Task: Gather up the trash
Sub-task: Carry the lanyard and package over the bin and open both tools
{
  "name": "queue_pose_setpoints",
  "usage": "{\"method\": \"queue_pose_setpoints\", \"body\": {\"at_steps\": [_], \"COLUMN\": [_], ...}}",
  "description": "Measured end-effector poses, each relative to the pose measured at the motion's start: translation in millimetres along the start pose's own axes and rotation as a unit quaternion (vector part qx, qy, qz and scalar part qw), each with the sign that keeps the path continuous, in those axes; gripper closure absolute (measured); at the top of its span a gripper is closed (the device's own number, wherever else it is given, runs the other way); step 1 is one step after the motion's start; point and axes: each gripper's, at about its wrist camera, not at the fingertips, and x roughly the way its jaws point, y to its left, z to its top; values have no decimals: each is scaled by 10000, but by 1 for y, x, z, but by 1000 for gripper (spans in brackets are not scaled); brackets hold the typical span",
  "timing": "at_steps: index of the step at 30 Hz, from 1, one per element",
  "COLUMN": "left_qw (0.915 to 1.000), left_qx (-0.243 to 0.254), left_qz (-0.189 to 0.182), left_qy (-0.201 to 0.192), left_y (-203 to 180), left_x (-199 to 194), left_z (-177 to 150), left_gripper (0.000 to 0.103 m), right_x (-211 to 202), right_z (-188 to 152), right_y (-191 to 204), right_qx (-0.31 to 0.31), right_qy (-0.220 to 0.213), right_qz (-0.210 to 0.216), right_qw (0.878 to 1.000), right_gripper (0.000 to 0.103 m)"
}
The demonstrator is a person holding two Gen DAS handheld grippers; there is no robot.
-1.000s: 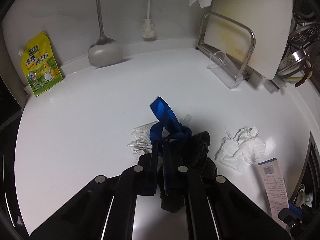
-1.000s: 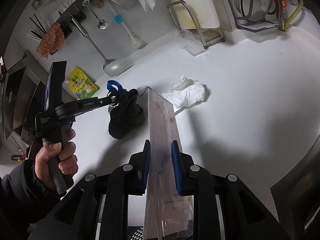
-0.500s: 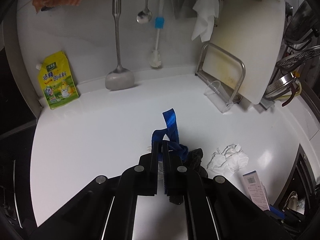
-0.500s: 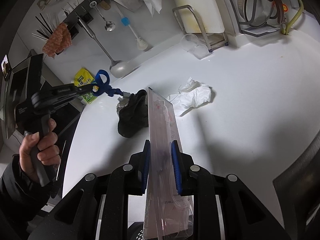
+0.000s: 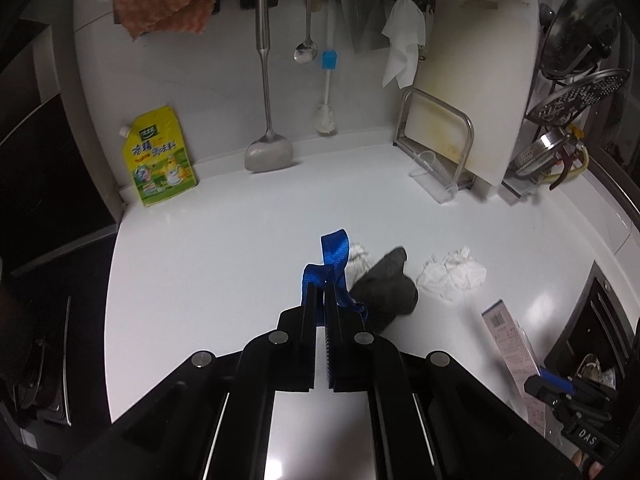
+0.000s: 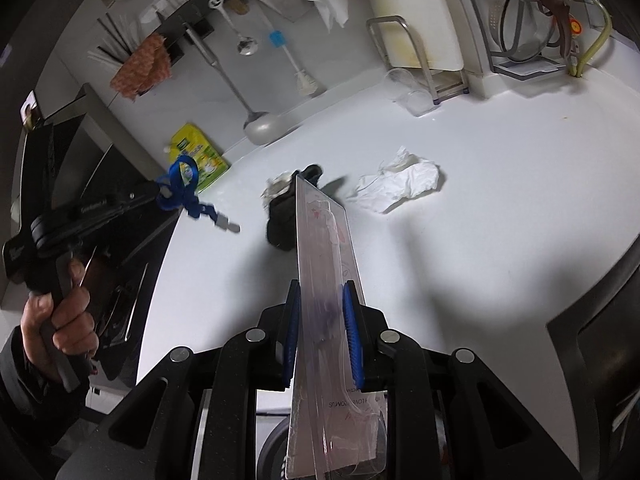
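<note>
Blue strap [image 5: 332, 268] is being pinched between the left gripper [image 5: 323, 292] fingers, dangling off the desk [image 5: 224, 248]. Clear package [image 6: 324, 280] is being clamped in the right gripper [image 6: 320, 312]. Sock [image 5: 384, 292] and tissue [image 5: 452, 274] are lying beyond the fingertips. Both grips are best kept tight during carrying.

sock [image 5: 386, 292] left of tissue [image 5: 452, 274], perhaps touching

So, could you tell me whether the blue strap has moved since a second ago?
Yes. The blue strap, pinched in the left gripper, has lifted off the dark cloth and now hangs clear, left of it, towards the yellow pouch.
</note>
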Motion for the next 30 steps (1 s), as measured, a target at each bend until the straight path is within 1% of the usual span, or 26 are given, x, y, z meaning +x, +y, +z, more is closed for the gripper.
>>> {"method": "queue_pose_setpoints", "body": {"at_steps": [9, 15, 23, 30], "left_qw": [10000, 9999, 9996, 9991], "left_qx": [-37, -6, 66, 166], "left_qz": [43, -12, -59, -111], "left_qy": [57, 155, 279, 362], "left_y": [-4, -18, -42, -61], "left_x": [-49, -74, -97, -106], "left_z": [-54, -91, -135, -165], "left_gripper": [99, 99, 99, 99], "right_x": [-32, -54, -76, -90], "right_z": [-26, -51, -88, -116], "right_y": [20, 30, 34, 31], "right_qx": [-267, -444, -549, -565], "right_qy": [101, 203, 416, 573], "right_qz": [70, 129, 240, 243], "right_qw": [9996, 9987, 9973, 9965], "right_gripper": [82, 82, 82, 82]}}
